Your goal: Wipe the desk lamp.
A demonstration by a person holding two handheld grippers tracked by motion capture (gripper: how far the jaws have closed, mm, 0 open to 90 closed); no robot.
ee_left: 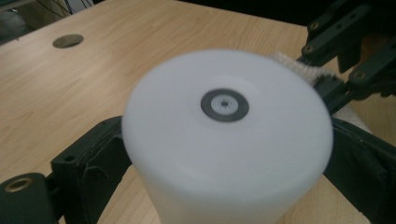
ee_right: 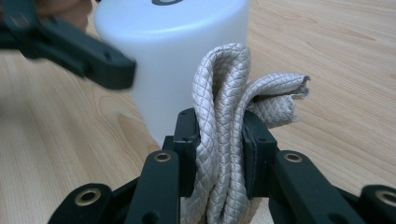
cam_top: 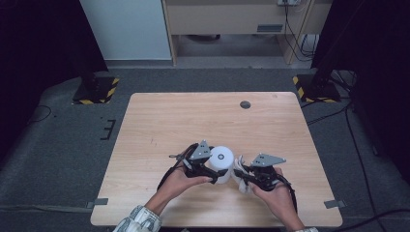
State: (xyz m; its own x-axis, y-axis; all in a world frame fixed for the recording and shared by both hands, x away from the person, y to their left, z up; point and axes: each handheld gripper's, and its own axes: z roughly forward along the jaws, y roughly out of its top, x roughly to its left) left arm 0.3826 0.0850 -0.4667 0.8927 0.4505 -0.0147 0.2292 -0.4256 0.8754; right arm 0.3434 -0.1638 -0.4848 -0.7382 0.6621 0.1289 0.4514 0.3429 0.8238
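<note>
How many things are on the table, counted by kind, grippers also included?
White cylinder: 1
Braided rope: 1
Grippers: 2, the left gripper and the right gripper
Total: 4

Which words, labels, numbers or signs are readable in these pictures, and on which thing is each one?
None: no word or number is readable.
White cylinder: its top bears a dark ring mark, no letters.
Cabinet label: too small to read.
Floor plates: yellow-black hazard stripes, no text.
</note>
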